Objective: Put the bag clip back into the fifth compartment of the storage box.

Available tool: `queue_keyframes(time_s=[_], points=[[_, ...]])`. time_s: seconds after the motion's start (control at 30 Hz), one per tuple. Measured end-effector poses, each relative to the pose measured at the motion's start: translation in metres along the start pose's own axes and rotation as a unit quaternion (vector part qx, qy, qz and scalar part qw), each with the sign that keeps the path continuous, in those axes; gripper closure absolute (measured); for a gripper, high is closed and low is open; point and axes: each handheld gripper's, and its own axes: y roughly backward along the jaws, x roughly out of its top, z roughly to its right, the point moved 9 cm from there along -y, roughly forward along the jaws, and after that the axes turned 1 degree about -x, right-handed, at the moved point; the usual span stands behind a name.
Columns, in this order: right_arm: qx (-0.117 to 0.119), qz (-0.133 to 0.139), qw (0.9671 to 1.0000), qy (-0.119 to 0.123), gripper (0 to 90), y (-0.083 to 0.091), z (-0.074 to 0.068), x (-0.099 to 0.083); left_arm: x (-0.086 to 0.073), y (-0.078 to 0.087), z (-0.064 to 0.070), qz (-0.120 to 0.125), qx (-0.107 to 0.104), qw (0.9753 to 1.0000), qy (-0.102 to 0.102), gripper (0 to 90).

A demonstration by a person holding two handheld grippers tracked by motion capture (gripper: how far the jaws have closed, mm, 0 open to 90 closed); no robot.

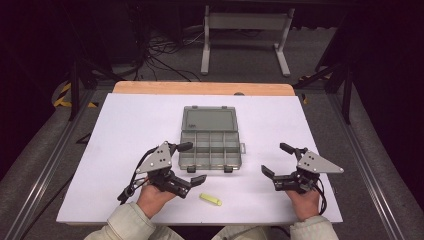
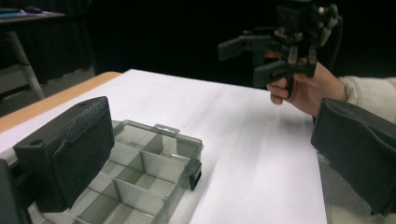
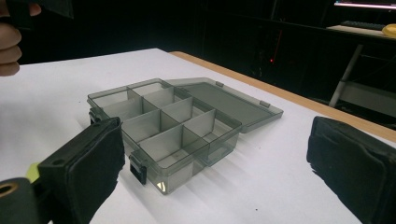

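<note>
A smoky clear compartment box (image 1: 210, 145) lies open at the table's middle, its lid (image 1: 209, 120) laid flat behind it and its cells empty. The box (image 3: 163, 123) lies ahead in the right gripper view, and the box (image 2: 140, 177) sits low and left in the left gripper view. A small yellow-green piece (image 1: 210, 199) rests on the white sheet in front of the box. My left gripper (image 1: 192, 162) is open just left of the box's front corner, nothing between its jaws. Off to the box's right, my right gripper (image 1: 276, 159) is open too, and empty.
A white sheet (image 1: 125, 130) covers the table, with a wooden strip (image 1: 200, 88) along the far edge. Beyond it stand a grey metal frame (image 1: 245, 35) and loose cables (image 1: 160, 55) on the floor. Bare sheet lies left and right of the box.
</note>
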Motion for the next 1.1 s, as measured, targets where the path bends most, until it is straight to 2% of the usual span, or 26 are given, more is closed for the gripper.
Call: queue_keyframes(time_s=[0.2,0.4,0.53,0.6,0.7,0.9,0.93,0.97,1.0,1.03,1.07,1.1], points=[[0.0,-0.006,0.9999,-0.01,3.3,0.0,0.0,-0.002,0.0,-0.006,0.003,-0.002,-0.009,1.0,0.001,0.3],[-0.003,-0.003,0.9997,-0.023,0.7,0.002,0.002,-0.001,-0.007,-0.015,0.008,-0.04,-0.039,0.9984,-0.001,3.4],[-0.002,-0.009,0.9998,-0.019,0.7,0.001,0.001,-0.003,-0.013,-0.017,0.007,-0.059,-0.055,0.9968,0.006,6.1],[-0.002,-0.011,0.9998,-0.018,0.7,0.001,0.0,-0.003,-0.016,-0.018,0.008,-0.074,-0.06,0.9954,0.001,7.8],[-0.002,-0.012,0.9997,-0.021,0.7,0.002,0.001,-0.003,-0.02,-0.02,0.012,-0.1,-0.071,0.9924,-0.009,9.6],[-0.001,-0.011,0.9997,-0.024,0.7,0.002,0.001,-0.004,-0.029,-0.026,0.024,-0.152,-0.092,0.9832,-0.044,15.6],[0.0,-0.011,0.9997,-0.024,0.7,0.002,0.001,-0.004,-0.03,-0.026,0.026,-0.16,-0.096,0.9814,-0.045,16.4],[0.0,-0.011,0.9997,-0.024,0.7,0.002,0.001,-0.004,-0.03,-0.026,0.026,-0.16,-0.096,0.9814,-0.045,17.4],[0.0,-0.011,0.9996,-0.026,0.7,0.002,0.001,-0.004,-0.033,-0.028,0.027,-0.176,-0.103,0.978,-0.046,18.6],[0.0,-0.012,0.9996,-0.026,0.8,0.002,0.001,-0.004,-0.035,-0.028,0.028,-0.183,-0.103,0.9765,-0.048,19.1],[0.0,-0.013,0.9996,-0.026,0.8,0.003,0.001,-0.004,-0.035,-0.028,0.028,-0.183,-0.103,0.9765,-0.048,19.7],[0.0,-0.012,0.9996,-0.027,0.8,0.003,0.001,-0.004,-0.037,-0.029,0.029,-0.192,-0.109,0.974,-0.049,20.5]])
